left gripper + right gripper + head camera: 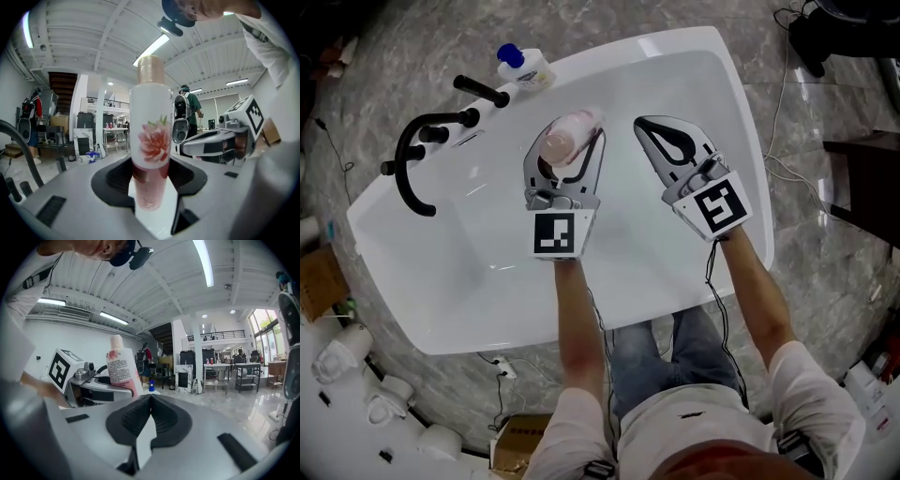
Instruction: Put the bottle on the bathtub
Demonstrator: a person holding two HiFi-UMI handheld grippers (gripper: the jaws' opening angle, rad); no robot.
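A grey marble floor fills the head view. At upper left stands a black faucet with a curved spout, and a small white bottle with a blue cap lies just beyond it. A thin white cable trails over the floor at right, near dark furniture. At lower left sit several white ceramic pieces, with a cardboard box above them and another cardboard box at the bottom edge. The gripper views show a large hall with a white ribbed ceiling, long strip lights, a person wearing a backpack, and tables under a railed balcony.
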